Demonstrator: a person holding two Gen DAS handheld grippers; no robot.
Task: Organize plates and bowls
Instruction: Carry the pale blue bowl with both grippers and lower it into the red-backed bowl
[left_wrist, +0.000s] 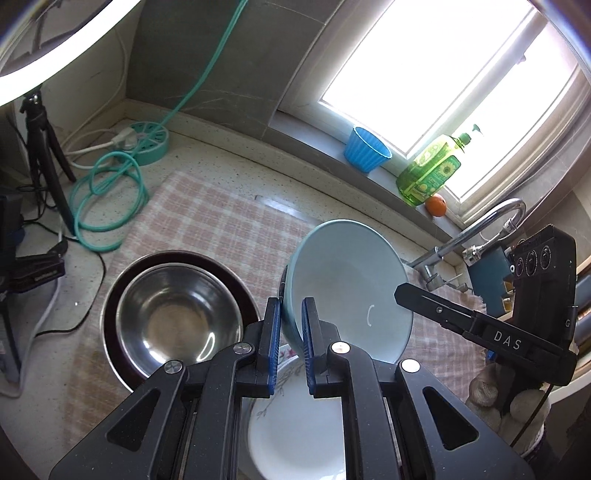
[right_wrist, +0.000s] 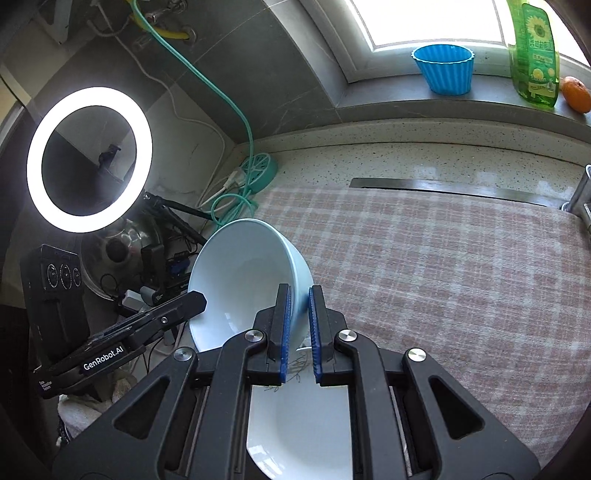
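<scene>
Pale-blue bowl (left_wrist: 347, 288), mid-frame, tilts steeply, its rim pinched by both the left gripper (left_wrist: 291, 317) and right gripper (right_wrist: 300, 317); uneven pull could slip it onto the plate (left_wrist: 295, 435) below.

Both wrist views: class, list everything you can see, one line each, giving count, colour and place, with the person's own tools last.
bowl: one, pale blue, tilted, rim gripped from both sides
plate: one, white, floral edge, under the bowl
steel bowl: one, silver, in a dark dish, on cloth
checked cloth: one, pink-white, countertop
cup: one, blue, sill
soap bottle: one, green, sill
orange: one, sill
ring light: one, white, left
left gripper: shut on bowl
right gripper: shut on bowl
</scene>
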